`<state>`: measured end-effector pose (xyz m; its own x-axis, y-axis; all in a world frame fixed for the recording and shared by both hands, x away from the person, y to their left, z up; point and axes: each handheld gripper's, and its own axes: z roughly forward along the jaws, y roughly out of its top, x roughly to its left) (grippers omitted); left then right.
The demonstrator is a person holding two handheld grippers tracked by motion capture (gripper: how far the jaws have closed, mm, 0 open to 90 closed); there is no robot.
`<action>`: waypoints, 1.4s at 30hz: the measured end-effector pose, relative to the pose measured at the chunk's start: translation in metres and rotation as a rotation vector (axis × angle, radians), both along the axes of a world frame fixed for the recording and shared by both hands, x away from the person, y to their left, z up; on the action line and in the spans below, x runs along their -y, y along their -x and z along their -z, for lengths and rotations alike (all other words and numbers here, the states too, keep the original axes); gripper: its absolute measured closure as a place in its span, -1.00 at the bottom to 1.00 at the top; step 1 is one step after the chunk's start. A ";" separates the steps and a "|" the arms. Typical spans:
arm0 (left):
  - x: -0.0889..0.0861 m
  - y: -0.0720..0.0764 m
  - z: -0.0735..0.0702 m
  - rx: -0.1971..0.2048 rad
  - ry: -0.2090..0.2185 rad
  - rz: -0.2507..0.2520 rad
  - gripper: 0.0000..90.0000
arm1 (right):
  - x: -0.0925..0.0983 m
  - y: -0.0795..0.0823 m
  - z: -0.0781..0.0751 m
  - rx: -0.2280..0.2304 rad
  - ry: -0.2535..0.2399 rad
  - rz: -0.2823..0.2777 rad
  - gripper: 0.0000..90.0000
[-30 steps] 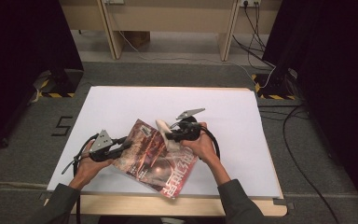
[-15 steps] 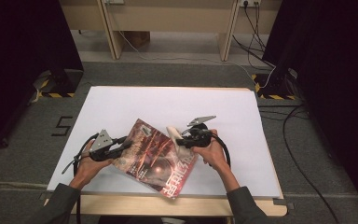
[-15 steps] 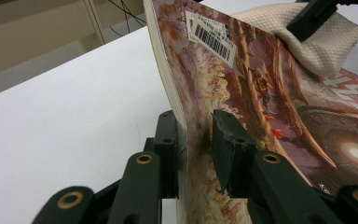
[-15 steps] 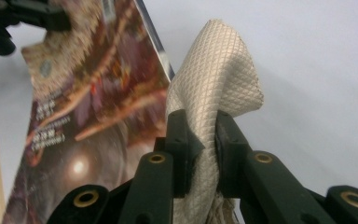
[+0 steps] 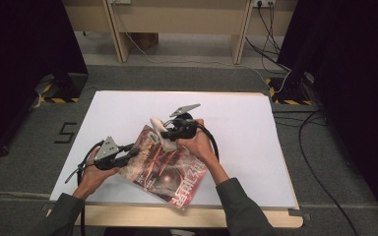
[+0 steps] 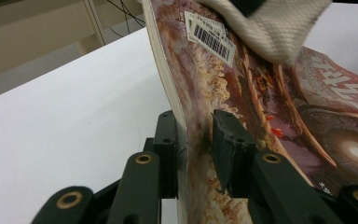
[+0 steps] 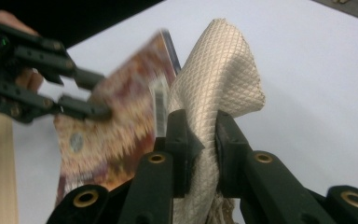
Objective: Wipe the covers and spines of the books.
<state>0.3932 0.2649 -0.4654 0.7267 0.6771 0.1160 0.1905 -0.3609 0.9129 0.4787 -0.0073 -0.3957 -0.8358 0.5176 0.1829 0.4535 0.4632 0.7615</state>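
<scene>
A glossy magazine (image 5: 170, 169) with a red-brown cover lies tilted near the front of the white table (image 5: 256, 128). My left gripper (image 5: 133, 153) is shut on its left edge and lifts that side; in the left gripper view the jaws pinch the magazine (image 6: 261, 93) at its edge, the gripper (image 6: 198, 140) close to the barcode corner. My right gripper (image 5: 165, 133) is shut on a cream quilted cloth (image 5: 157, 128) that rests against the cover's far corner. In the right gripper view the cloth (image 7: 219, 65) bulges above the gripper (image 7: 200, 135), beside the magazine (image 7: 121, 121).
The table's wooden front edge (image 5: 202, 216) runs below the magazine. Black cables (image 5: 211, 142) trail from both grippers across the table. Dark curtains stand at both sides, and wooden furniture legs (image 5: 120, 34) rise beyond the far edge.
My right gripper swung right over the cover with the cloth, then came back left and toward the magazine's far corner. The left gripper kept still on the magazine's edge.
</scene>
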 end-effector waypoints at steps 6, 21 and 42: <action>0.000 0.000 0.001 0.003 -0.001 -0.002 0.59 | -0.024 -0.008 -0.010 0.016 -0.014 -0.014 0.74; 0.000 0.000 0.001 0.005 -0.001 -0.002 0.59 | -0.001 -0.002 0.001 -0.010 -0.007 -0.014 0.74; 0.000 0.000 0.000 0.003 0.001 0.000 0.59 | 0.089 0.025 0.047 -0.098 0.022 0.046 0.74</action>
